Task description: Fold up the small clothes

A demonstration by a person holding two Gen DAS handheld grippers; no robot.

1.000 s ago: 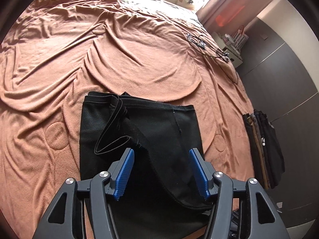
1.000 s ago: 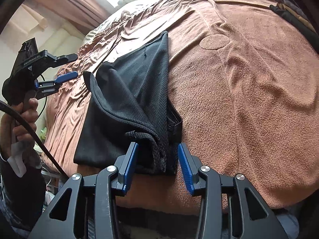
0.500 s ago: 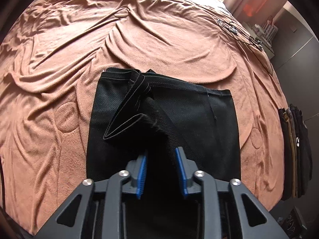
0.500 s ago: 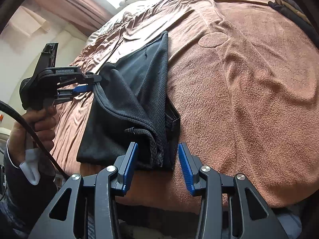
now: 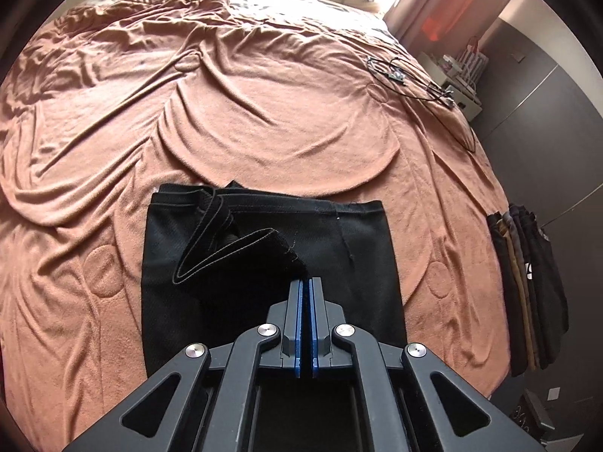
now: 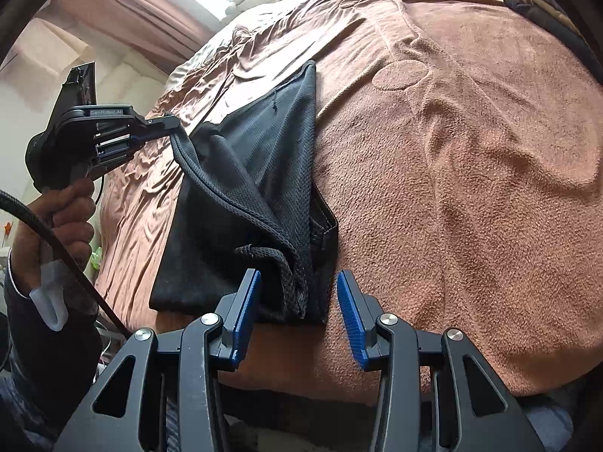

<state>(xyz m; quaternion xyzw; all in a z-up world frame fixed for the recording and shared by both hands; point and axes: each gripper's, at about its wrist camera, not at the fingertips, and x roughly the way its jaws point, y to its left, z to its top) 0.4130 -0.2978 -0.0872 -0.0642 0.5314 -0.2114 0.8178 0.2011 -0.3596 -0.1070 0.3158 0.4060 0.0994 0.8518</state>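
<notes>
The left gripper pinches the black mesh garment's raised fold, probably to carry it over; the right gripper gapes wide astride its near corner.

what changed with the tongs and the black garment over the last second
The left tongs went from wide open to shut on a fold of the black mesh garment and are lifting that edge; the right wrist view shows it raised off the brown blanket. The right tongs stayed open around the garment's near corner, and the rest of the garment stayed flat.
</notes>
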